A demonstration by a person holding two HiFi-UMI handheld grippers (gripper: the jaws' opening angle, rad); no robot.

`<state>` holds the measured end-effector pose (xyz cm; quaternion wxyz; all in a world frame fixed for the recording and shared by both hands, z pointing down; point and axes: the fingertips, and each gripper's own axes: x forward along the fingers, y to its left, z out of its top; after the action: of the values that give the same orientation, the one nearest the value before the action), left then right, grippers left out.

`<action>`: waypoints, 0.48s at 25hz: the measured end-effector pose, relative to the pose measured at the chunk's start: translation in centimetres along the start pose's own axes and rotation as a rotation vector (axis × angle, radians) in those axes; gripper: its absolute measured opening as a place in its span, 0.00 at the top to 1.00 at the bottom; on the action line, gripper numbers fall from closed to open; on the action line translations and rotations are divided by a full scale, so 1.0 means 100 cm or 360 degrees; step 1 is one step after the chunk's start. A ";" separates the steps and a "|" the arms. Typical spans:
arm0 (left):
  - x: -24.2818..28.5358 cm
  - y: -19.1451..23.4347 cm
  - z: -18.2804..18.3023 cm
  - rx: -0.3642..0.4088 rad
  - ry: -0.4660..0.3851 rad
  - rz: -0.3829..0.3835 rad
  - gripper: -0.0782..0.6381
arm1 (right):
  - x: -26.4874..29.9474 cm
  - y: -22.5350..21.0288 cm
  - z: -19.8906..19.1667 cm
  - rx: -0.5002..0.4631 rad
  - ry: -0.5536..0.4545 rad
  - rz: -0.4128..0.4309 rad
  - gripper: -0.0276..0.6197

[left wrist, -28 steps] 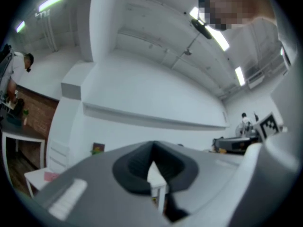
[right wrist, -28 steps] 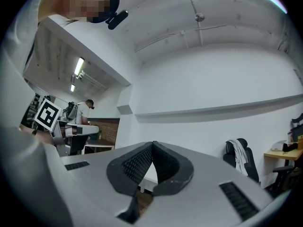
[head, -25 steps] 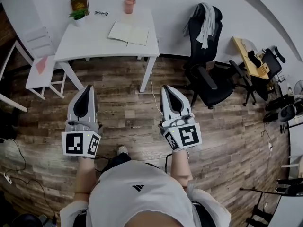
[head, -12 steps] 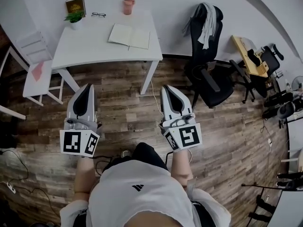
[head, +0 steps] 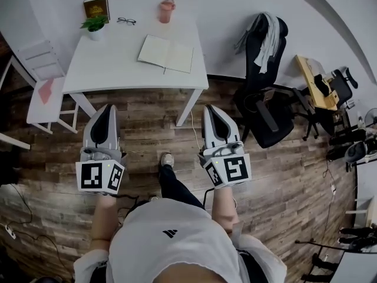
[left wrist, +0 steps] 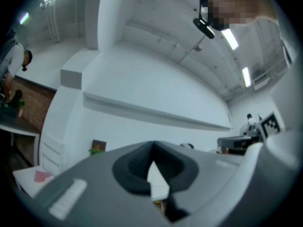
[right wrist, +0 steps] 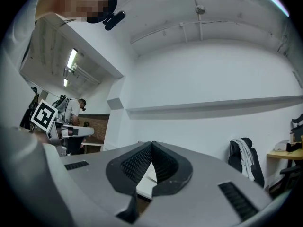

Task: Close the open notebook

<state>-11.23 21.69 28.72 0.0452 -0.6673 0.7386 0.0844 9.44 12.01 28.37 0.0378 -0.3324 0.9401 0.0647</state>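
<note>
Head view: open notebook lies flat, pale pages up, on the white tabletop (towards its right end). Left gripper and right gripper: jaws together, holding nothing, well apart from it.

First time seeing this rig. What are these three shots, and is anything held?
No robot here: a person carries a handheld gripper in each hand. The head view looks down from a camera on the person's head, showing the left gripper and right gripper over a wood floor. The other two views ride on each gripper, looking along its fingers. Both grippers are shut and empty. Ahead, on the white table, sit an open notebook, glasses, a potted plant, a pink cup and a small picture.
</note>
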 end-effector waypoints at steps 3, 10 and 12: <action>0.031 0.009 -0.005 -0.0012 0.0001 0.0032 0.88 | 0.031 -0.014 -0.004 -0.0044 -0.0009 0.0039 0.96; 0.108 0.022 -0.011 0.0011 -0.0023 0.0099 0.88 | 0.106 -0.057 -0.016 -0.0036 0.0005 0.0128 0.96; 0.128 0.025 -0.013 0.0032 -0.0030 0.0126 0.88 | 0.126 -0.069 -0.018 -0.0049 -0.0001 0.0151 0.96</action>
<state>-15.04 9.17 27.85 0.0554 -0.6362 0.7648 0.0848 3.95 -1.34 28.08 0.0297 -0.2880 0.9537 0.0810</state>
